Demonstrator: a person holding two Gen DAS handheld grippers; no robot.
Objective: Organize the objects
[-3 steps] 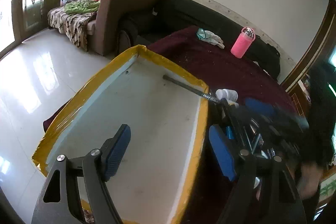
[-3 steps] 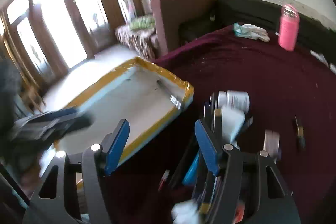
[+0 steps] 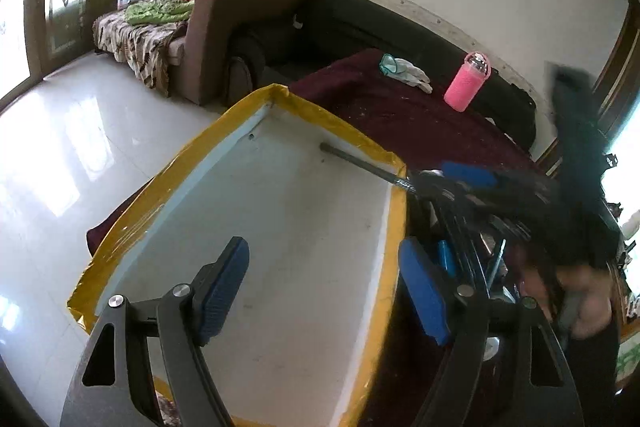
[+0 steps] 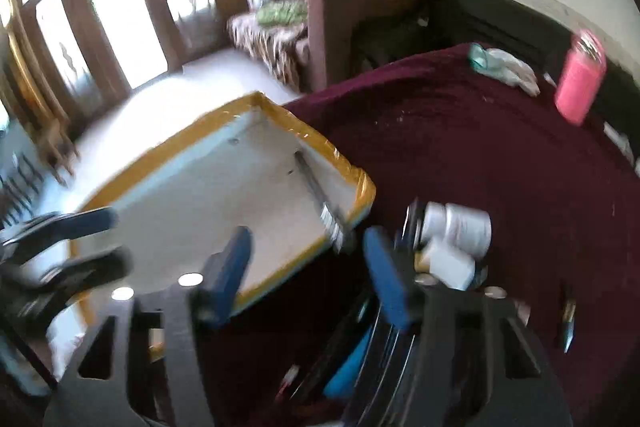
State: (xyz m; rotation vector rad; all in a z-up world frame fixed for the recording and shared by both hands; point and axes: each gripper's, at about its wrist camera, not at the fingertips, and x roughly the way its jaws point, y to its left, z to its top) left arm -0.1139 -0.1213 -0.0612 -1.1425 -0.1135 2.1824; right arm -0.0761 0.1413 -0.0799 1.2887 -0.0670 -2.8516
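A white tray with a yellow taped rim (image 3: 280, 99) (image 4: 304, 131) lies on a maroon-covered table. A dark metal rod (image 3: 360, 159) (image 4: 320, 195) rests in it, leaning over the near right rim. My left gripper (image 3: 324, 279) is open and empty, above the tray's near end. My right gripper (image 4: 308, 267) is open and empty, over the tray's corner; it also shows in the left wrist view (image 3: 472, 179), blurred. A pile of tools and white bottles (image 4: 456, 231) lies right of the tray.
A pink bottle (image 3: 466, 83) (image 4: 580, 83) and white gloves (image 3: 408, 71) (image 4: 504, 67) sit at the table's far side. A brown armchair (image 3: 240, 27) and black sofa (image 3: 400, 27) stand behind. White tiled floor (image 3: 60, 147) lies to the left.
The right gripper has swung, with motion blur in its view. The left gripper has barely moved.
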